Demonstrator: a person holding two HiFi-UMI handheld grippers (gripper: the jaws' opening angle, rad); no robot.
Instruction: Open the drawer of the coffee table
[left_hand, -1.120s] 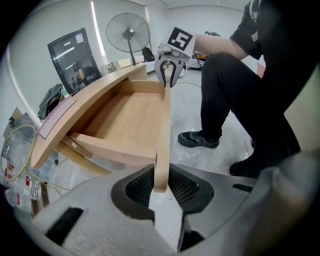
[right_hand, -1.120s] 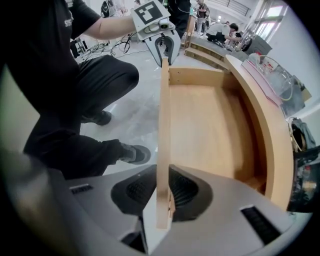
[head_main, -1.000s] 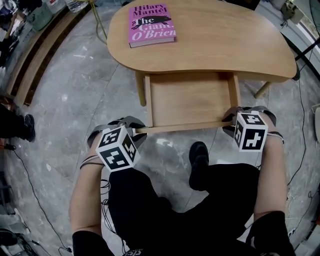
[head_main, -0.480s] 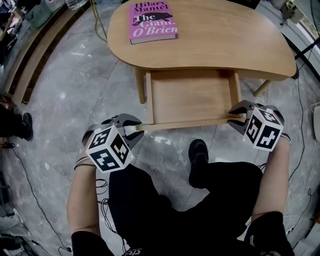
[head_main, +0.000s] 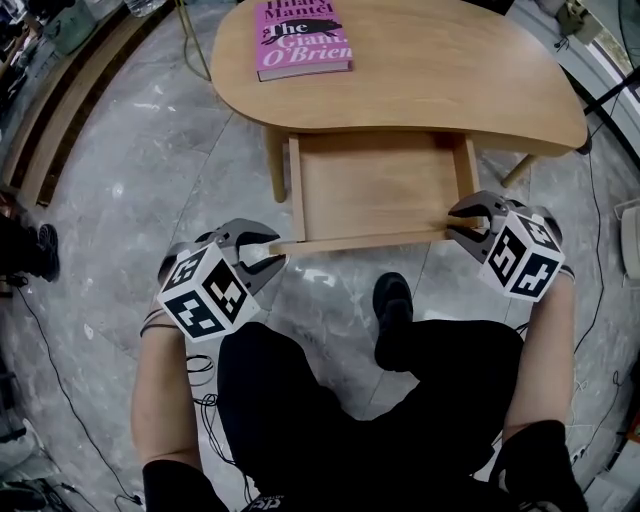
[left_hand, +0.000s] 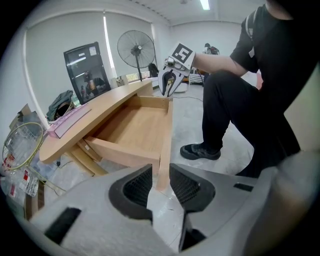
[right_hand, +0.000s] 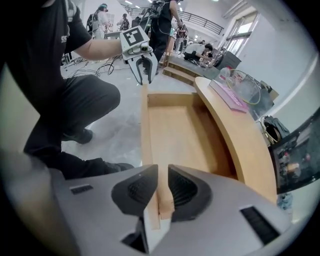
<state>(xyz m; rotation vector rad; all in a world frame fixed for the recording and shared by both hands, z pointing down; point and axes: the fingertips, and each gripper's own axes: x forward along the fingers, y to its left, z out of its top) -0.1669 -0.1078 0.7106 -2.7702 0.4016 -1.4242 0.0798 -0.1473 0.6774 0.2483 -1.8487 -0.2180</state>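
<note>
Drawer (head_main: 375, 185) stands pulled well out from under the wooden bench (head_main: 450, 80), toward the crouching person, with its flat wooden bottom in full view. Its front panel (head_main: 360, 242) runs between the two tools.

The left hand-held gripper (head_main: 272, 250) sits at the left end of that panel. Its jaws are spread and have just been opening. In the left gripper view the panel's end stands between the pads (left_hand: 137, 187), and the grip looks loosened rather than pressing.

The right hand-held gripper (head_main: 455, 224) is at the right end. Its jaws have just been closing, and in the right gripper view both pads (right_hand: 182, 192) pinch the edge of the panel.

A pink book (head_main: 300, 40) lies flat on the far left part of the bench top. The person's black shoe (head_main: 392, 325) rests on the grey marbled floor (head_main: 150, 170), just in front of the drawer.
</note>
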